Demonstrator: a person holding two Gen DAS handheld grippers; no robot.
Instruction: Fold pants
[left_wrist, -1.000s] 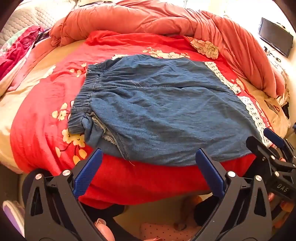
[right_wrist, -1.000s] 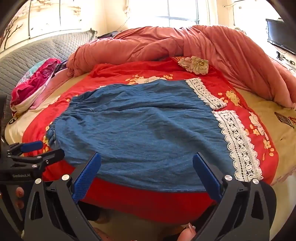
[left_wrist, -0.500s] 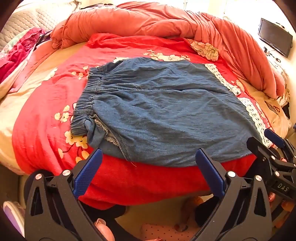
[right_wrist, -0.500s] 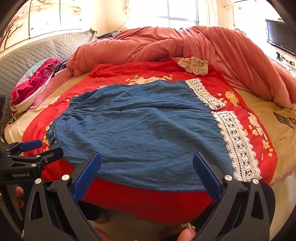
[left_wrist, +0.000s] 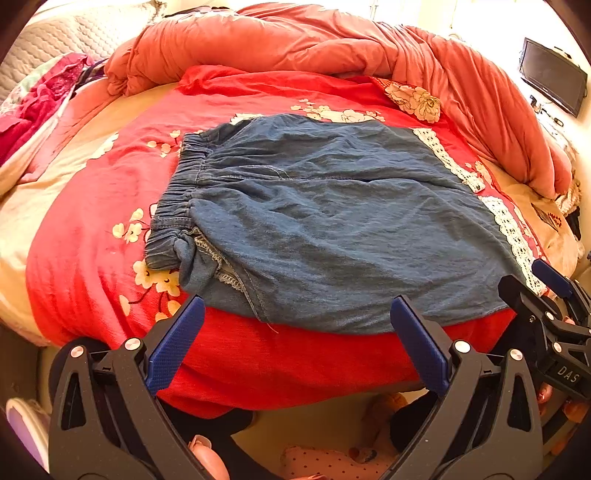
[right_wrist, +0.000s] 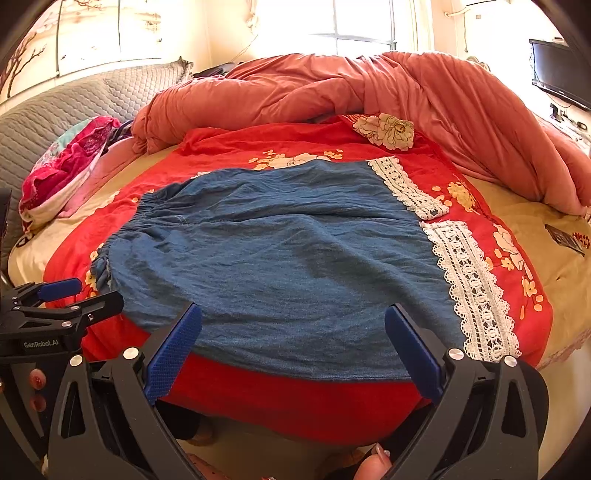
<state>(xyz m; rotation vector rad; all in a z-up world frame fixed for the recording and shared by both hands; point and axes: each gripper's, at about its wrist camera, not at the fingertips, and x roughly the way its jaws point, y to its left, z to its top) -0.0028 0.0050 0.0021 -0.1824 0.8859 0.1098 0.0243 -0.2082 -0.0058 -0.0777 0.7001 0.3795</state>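
Observation:
Blue denim pants (left_wrist: 332, 221) (right_wrist: 288, 258) with an elastic waistband (left_wrist: 173, 206) at the left and white lace hems (right_wrist: 469, 288) at the right lie flat on a red flowered bedspread (left_wrist: 92, 236). My left gripper (left_wrist: 295, 343) hangs open just off the bed's near edge, below the waist end, holding nothing. My right gripper (right_wrist: 293, 347) is open too, in front of the pants' near edge toward the hem end, and holds nothing. Each gripper shows at the edge of the other's view: the right gripper (left_wrist: 546, 291) and the left gripper (right_wrist: 70, 295).
A bunched salmon duvet (right_wrist: 369, 92) runs along the far and right sides of the bed. Pink clothes (right_wrist: 66, 162) lie at the left by a grey quilted headboard (right_wrist: 74, 103). A dark screen (right_wrist: 561, 74) hangs on the right wall. A dark small object (right_wrist: 565, 238) lies on the beige sheet.
The left gripper has drifted slightly left and back, so the pants sit further right in its view. The right gripper has barely moved. Both stay open.

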